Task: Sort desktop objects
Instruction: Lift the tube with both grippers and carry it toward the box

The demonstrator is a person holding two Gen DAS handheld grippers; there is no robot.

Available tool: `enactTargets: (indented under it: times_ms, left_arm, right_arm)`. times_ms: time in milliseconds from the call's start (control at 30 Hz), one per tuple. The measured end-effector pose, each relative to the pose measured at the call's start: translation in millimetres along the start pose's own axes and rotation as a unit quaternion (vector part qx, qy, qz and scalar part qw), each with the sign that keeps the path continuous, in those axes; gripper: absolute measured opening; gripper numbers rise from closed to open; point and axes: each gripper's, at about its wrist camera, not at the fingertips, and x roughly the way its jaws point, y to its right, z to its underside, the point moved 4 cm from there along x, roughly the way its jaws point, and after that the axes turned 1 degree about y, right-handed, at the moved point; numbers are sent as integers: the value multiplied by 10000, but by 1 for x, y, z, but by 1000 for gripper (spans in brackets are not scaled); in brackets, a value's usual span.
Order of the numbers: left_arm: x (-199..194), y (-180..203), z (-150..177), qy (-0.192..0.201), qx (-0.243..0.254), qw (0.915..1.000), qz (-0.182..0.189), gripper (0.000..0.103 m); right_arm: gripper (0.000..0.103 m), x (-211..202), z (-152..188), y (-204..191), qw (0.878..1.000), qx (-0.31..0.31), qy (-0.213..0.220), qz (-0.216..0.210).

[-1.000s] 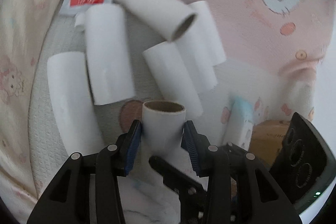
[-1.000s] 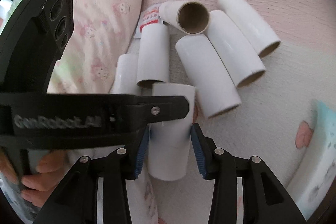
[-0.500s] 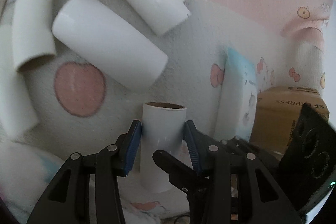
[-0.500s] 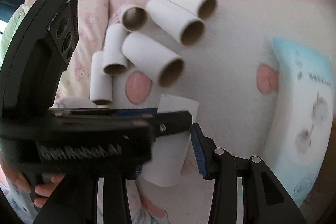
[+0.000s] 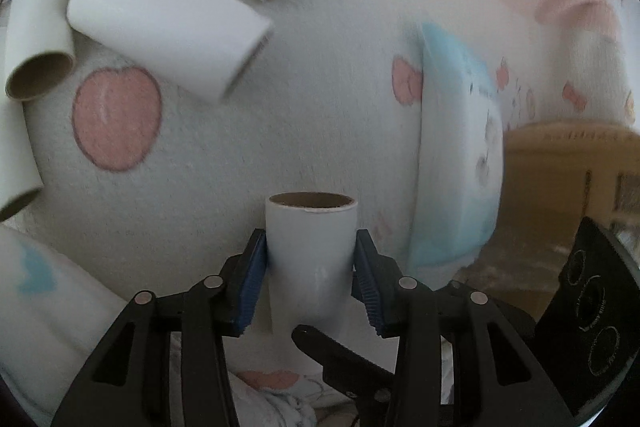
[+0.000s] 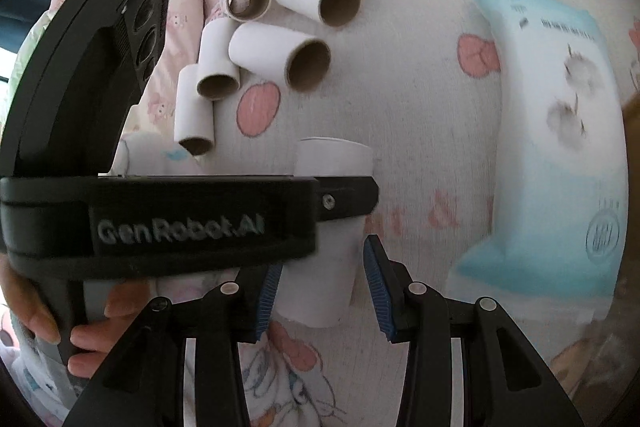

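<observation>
A: Starting on the left, what is different from a second ago?

B: The pile of tubes [image 5: 168,27] has slid up into the top-left corner of the left wrist view. A second ago it filled the middle. So the left gripper [image 5: 312,283] has carried its tube away from the pile, toward the blue packet [image 5: 456,163].

A: Is the tube still held?

B: Yes. The blue pads [image 5: 252,283] press on both sides of the held tube [image 5: 312,235], open end up, above the white blanket [image 5: 320,87].

A: And the right side?

B: The right gripper [image 6: 320,283] has travelled along. Its fingers [image 6: 376,283] stand at a middling width around the lower end of that same tube [image 6: 332,251]. There is a visible gap at the right pad, and the left pad is partly hidden behind the other gripper, so I judge that it is not clamping.

A: What does that mean for the sorting?

B: Six tubes [image 6: 280,55] lie together at the upper left; this one is apart from them. It looks like a carry, or a handover, not yet a set-down.
</observation>
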Motion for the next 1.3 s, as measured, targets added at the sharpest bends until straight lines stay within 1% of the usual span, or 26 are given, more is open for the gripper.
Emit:
enactTargets:
  times_ms: [33, 133, 267, 367, 433, 500, 567, 667, 733, 800, 867, 900, 933, 1000, 1100, 1200, 1300]
  left_arm:
    - [-1, 3, 2, 52, 61, 9999, -80, 46]
    - [-3, 8, 12, 154, 104, 9997, -167, 46]
    - [-12, 14, 25, 443, 255, 9986, -159, 46]
    - [-27, 20, 35, 759, 271, 9967, -9, 46]
    - [-39, 22, 43, 957, 306, 9948, 147, 46]
    - [-54, 26, 52, 1234, 382, 9911, 310, 46]
    - [-65, 36, 61, 1527, 536, 9861, 379, 46]
    - [-89, 51, 73, 1960, 846, 9764, 334, 46]
    - [-100, 63, 76, 2160, 1026, 9707, 230, 46]
    - [-111, 78, 84, 2275, 1177, 9665, 144, 46]
    - [-102, 121, 84, 2350, 1258, 9638, 73, 46]
    - [-108, 120, 82, 2374, 1296, 9627, 84, 46]
    - [-113, 124, 84, 2405, 1326, 9615, 113, 46]
    - [-124, 129, 86, 2456, 1393, 9589, 289, 46]
    - [-135, 140, 88, 2503, 1342, 9574, 531, 46]
    - [-152, 156, 89, 2691, 1410, 9499, 733, 46]
    - [-165, 172, 85, 2790, 1385, 9453, 975, 46]
  right_arm:
    - [38, -1, 0, 1, 10000, 5, 21, -9]
    - [38, 0, 5, -2, 10000, 30, 33, 15]
    - [38, -4, 7, -2, 9996, 192, 177, -143]
    - [40, -13, 7, -4, 9985, 240, 371, -312]
    - [40, -21, 9, -9, 9978, 115, 528, -385]
    - [41, -31, 10, -16, 9964, -34, 722, -435]
    - [41, -48, 14, -19, 9947, -246, 879, -468]
    - [42, -83, 30, -20, 9912, -585, 1129, -368]
    - [42, -95, 35, -28, 9878, -784, 1316, -286]
    - [41, -112, 45, -26, 9834, -1031, 1489, -121]
    - [41, -128, 45, -32, 9807, -1128, 1598, -1]
    - [41, -134, 45, -32, 9797, -1132, 1652, 19]
    - [41, -140, 44, -33, 9786, -1136, 1715, 31]
    - [41, -161, 45, -25, 9764, -1158, 1820, 89]
    - [41, -191, 52, -18, 9723, -1187, 2001, 234]
    - [41, -212, 49, -19, 9648, -1248, 2286, 374]
    - [41, -240, 49, -16, 9571, -1259, 2557, 523]
